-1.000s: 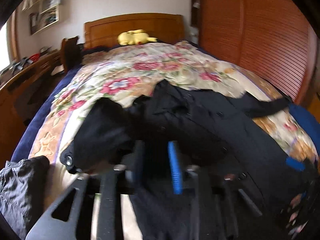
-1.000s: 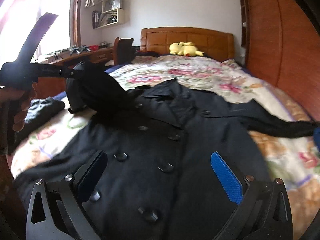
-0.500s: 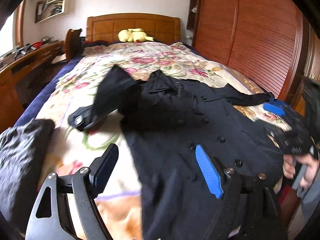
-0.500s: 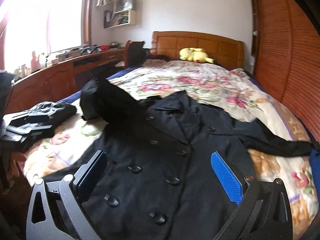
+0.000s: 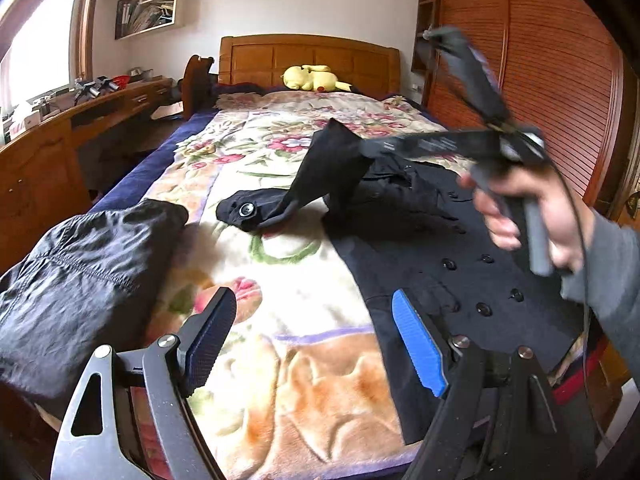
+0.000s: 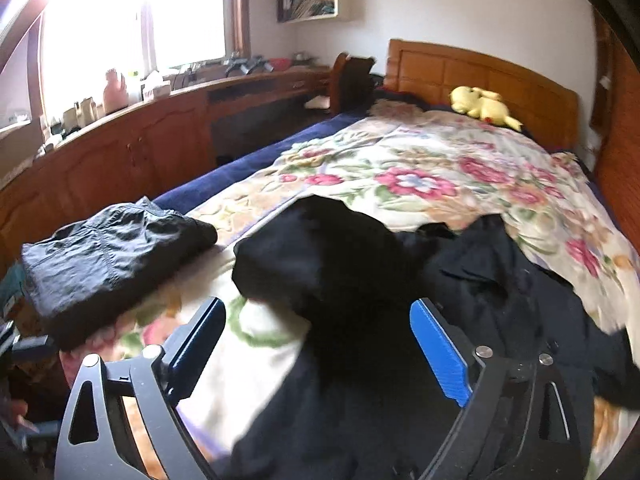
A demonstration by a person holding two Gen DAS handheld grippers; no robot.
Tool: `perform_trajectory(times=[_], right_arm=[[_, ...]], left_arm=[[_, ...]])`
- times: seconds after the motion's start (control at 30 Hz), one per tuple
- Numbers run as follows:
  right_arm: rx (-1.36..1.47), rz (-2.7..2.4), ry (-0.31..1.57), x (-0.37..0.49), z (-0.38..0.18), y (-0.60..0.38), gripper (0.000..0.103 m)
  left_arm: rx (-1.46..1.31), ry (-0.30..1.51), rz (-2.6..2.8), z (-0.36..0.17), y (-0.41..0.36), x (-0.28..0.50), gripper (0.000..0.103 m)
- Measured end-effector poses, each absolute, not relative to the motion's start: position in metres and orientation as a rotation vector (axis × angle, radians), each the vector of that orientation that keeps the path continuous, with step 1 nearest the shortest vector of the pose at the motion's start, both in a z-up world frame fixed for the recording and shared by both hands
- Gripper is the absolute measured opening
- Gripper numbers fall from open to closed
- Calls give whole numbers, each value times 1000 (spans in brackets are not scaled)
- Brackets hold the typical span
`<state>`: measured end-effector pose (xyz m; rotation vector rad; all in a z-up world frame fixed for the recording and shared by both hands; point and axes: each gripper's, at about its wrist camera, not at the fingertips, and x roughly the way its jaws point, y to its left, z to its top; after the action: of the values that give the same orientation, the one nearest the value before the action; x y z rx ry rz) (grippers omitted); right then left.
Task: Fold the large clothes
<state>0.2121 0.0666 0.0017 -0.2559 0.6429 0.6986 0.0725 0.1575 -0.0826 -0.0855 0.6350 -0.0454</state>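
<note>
Left wrist view shows the left gripper [image 5: 316,344] low in the frame with its jaws spread wide over the flowered blanket [image 5: 304,280], nothing between them; they have just been opening. A black double-breasted coat [image 5: 460,264] lies spread on the bed, on the wardrobe side of the blanket, buttons up. One sleeve [image 5: 320,172] rises from the coat, and its cuff with a metal snap lies on the blanket beside the coat. A folded dark garment [image 5: 80,272] sits on the desk side of the coat, near the foot of the bed. Above the coat a hand [image 5: 524,216] carries the right gripper [image 6: 320,344], blurred; some pale lettering on its body cannot be read. In the right wrist view its jaws stand apart over the coat's sleeve without pressing on it, having just closed a little. A yellow plush toy [image 5: 312,78] lies by the headboard, far beyond the coat.
</note>
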Motion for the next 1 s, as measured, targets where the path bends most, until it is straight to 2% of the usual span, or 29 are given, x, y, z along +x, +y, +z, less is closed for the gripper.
perform_trajectory(times=[0.1, 0.13, 0.2, 0.27, 0.33, 0.37, 0.6, 0.67, 0.8, 0.9, 1.0], right_arm=[[-251, 675, 683, 237, 0, 86, 85], [-244, 675, 700, 245, -1, 91, 78], [-243, 677, 732, 256, -3, 97, 63], [-251, 678, 771, 265, -10, 101, 28], [-279, 676, 775, 267, -12, 99, 15], [-290, 679, 763, 267, -12, 95, 13], [-164, 586, 632, 273, 0, 15, 12], [-193, 484, 673, 284, -18, -10, 19], [-243, 390, 772, 299, -59, -43, 21], [-238, 371, 770, 300, -67, -56, 27], [-252, 370, 729, 297, -61, -53, 38]], left_arm=[[-94, 634, -45, -87, 161, 70, 81], [-98, 633, -46, -88, 162, 68, 81], [-102, 632, -46, -89, 161, 67, 81], [-99, 628, -46, -90, 161, 66, 81], [-91, 623, -43, -89, 160, 64, 81], [-90, 617, -44, -89, 159, 63, 81], [-84, 599, -58, -87, 147, 61, 81], [-87, 596, -63, -87, 144, 62, 81], [-108, 595, -76, -89, 141, 65, 81], [-105, 600, -76, -91, 138, 67, 81], [-104, 602, -75, -91, 137, 67, 81]])
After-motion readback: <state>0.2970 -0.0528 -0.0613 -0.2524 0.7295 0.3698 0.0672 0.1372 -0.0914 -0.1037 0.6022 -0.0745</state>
